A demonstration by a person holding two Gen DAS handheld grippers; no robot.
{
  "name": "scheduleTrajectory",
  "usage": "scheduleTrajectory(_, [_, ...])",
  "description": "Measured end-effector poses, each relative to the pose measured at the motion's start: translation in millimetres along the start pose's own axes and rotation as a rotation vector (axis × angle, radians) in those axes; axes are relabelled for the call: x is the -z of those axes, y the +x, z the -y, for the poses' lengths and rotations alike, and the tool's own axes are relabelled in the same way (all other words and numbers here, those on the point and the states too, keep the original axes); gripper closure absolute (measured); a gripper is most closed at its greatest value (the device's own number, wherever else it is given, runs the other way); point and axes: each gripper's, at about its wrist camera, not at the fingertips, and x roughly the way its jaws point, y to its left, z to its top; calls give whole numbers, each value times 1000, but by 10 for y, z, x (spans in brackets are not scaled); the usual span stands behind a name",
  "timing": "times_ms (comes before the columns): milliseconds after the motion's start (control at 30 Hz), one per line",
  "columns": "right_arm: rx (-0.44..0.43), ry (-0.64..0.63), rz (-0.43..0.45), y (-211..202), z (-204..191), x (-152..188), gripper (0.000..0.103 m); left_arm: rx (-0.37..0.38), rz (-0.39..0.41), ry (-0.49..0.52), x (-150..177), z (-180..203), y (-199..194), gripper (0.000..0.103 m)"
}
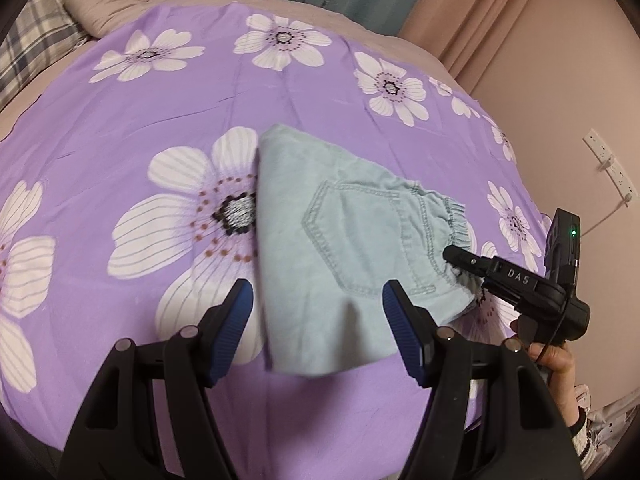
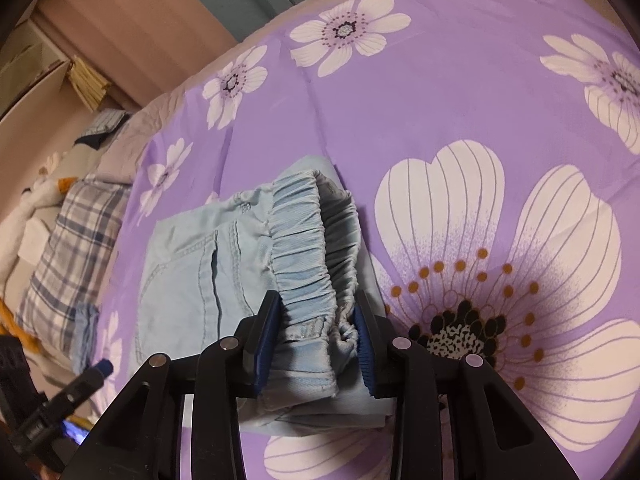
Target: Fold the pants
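From the left wrist, the left gripper point(image 1: 318, 308) hangs released over the folded pants point(image 1: 344, 240) on the purple floral sheet point(image 1: 120, 120), its jaws wide and apart from the cloth, while the right gripper point(image 1: 460, 258) meets the waistband end. The right wrist alone shows the right gripper point(image 2: 318, 332) clenched on the elastic waistband point(image 2: 308, 248), and also a plaid pillow point(image 2: 72, 240) beyond. Lifting that end could, I judge, drag the stacked layers apart.

Small pale blue denim pants point(image 1: 340, 240), folded into a compact bundle with a stitched back pocket facing up and the gathered elastic waistband point(image 2: 308, 248) at one end, lying on a bed.
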Motion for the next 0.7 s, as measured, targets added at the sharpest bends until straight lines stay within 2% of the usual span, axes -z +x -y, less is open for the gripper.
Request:
scheduleTrajectory(333, [-3,-11,-3,-24,14,-26,67,28,1,38,-151,149,258,38])
scheduleTrajectory(367, [-4,-12,-3,-25,19,-29,67,31,-3,41,-154,146,277,39])
scheduleTrajectory(433, [-4,-19,-5,-28,19,-34,66,36,-15,53,-151,161,335,47])
scheduleTrajectory(600, [1,-53,-13,-38,14,-61,65,9,-46,77,-130,168,478,49])
scheduleTrajectory(700, [16,-61,-12,-60,29,-66,58,6,-61,76,-117,128,538,49])
